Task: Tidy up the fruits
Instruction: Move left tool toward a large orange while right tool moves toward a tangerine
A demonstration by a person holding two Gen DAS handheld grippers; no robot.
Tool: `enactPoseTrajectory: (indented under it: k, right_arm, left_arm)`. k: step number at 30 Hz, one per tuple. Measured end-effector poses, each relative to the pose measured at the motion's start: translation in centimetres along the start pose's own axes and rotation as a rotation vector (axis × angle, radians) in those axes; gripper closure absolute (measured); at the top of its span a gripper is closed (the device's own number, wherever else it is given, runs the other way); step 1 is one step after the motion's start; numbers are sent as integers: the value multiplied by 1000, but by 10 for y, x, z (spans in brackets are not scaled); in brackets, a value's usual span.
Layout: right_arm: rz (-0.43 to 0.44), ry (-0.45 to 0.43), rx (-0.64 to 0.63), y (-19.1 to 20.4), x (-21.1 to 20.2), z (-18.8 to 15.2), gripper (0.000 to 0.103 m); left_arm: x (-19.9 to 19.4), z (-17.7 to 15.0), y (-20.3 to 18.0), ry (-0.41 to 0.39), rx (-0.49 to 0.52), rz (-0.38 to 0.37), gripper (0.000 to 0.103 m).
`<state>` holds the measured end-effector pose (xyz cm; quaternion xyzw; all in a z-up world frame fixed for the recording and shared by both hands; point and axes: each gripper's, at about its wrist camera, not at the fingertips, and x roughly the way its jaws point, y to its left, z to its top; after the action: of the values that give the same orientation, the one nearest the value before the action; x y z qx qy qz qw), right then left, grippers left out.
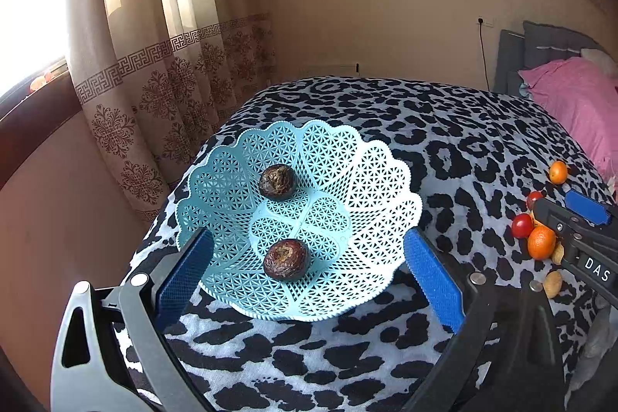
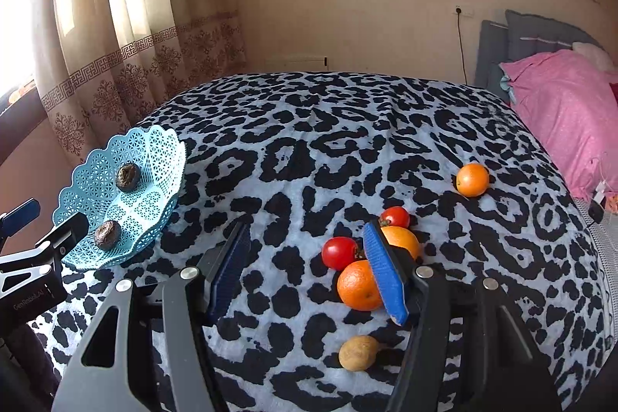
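A light blue lattice basket (image 1: pixel 328 161) sits on the leopard-print bed cover and holds two dark brown wrinkled fruits (image 1: pixel 277 181) (image 1: pixel 286 259). My left gripper (image 1: pixel 309 238) is open, its blue pads on either side of the basket's near part. My right gripper (image 2: pixel 305 230) hangs open over the cover. Its right finger (image 2: pixel 382 269) overlaps two oranges (image 2: pixel 359 285) (image 2: pixel 401 240). Two red tomatoes (image 2: pixel 340 253) (image 2: pixel 394 217) lie beside them. A third orange (image 2: pixel 472 179) lies farther back. A small tan fruit (image 2: pixel 358 353) lies nearest, between the right gripper's fingers.
A pink pillow (image 2: pixel 567 111) and a grey headboard (image 2: pixel 540 37) stand at the right. Patterned curtains (image 1: pixel 154 83) hang to the left, beyond the bed's edge. A cable (image 2: pixel 461 45) runs down the wall from a socket.
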<state>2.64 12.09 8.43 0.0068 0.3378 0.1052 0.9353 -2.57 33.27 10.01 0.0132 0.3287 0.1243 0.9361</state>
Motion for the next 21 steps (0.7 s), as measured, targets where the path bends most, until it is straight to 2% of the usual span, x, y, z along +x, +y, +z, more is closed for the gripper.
enactPoseTrajectory:
  k: [7, 12, 21]
  right_arm:
    - [-23, -7, 57, -41, -6, -5, 38]
    - [-27, -33, 125, -82, -19, -12, 29]
    - [-65, -18, 227, -142, -27, -37, 29]
  left_arm:
    - [1, 4, -41, 14, 78, -30, 3]
    - [-2, 7, -59, 17, 99, -63, 3]
    - [6, 8, -85, 46, 124, -110, 3]
